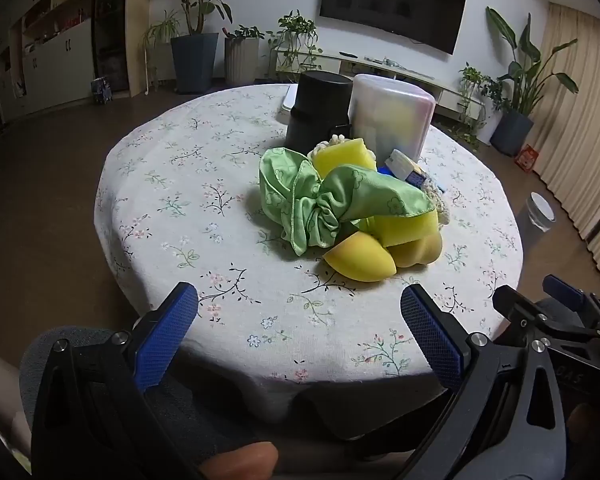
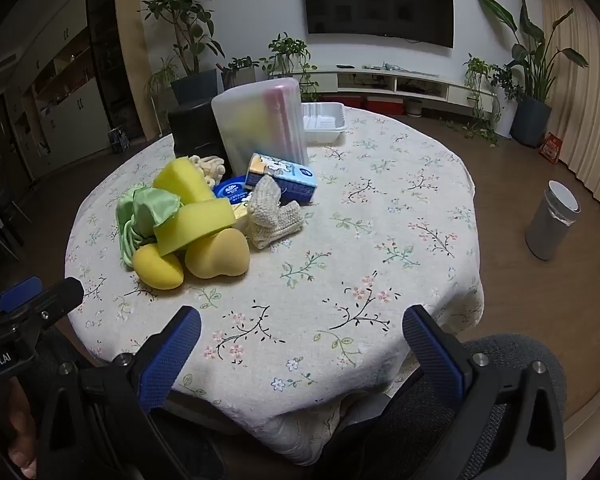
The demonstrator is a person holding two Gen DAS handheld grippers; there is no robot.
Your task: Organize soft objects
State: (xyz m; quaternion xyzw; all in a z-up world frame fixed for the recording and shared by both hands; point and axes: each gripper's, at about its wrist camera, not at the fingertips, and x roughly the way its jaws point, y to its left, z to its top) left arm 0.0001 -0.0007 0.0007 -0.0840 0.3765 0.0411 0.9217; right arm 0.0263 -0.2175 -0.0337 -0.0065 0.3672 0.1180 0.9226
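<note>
Round tabletop (image 2: 400,200) under floral-print cloth. Brown wood-look floor (image 2: 512,184). White wall carrying dark flat television (image 2: 378,4). Low white media shelf (image 2: 400,80) beneath. Potted green plants (image 2: 536,64) along wall. Beige pleated curtains (image 1: 580,100) at right. Grey cylindrical bin (image 2: 552,220) on floor. Tall white cabinets (image 1: 52,68) at left.

The black cylinder (image 2: 194,130) is mostly blocked by the frosted container (image 2: 260,124) in the right wrist view. What's stacked inside that container can only be made out as blurry yellow and pink shapes. The white tray (image 1: 287,98) is nearly all hidden behind the cylinder in the left wrist view, just 1 edge showing. The blue tin (image 2: 231,192) is half buried under the yellow sponge (image 2: 194,224), and its label text is too small to be read.
</note>
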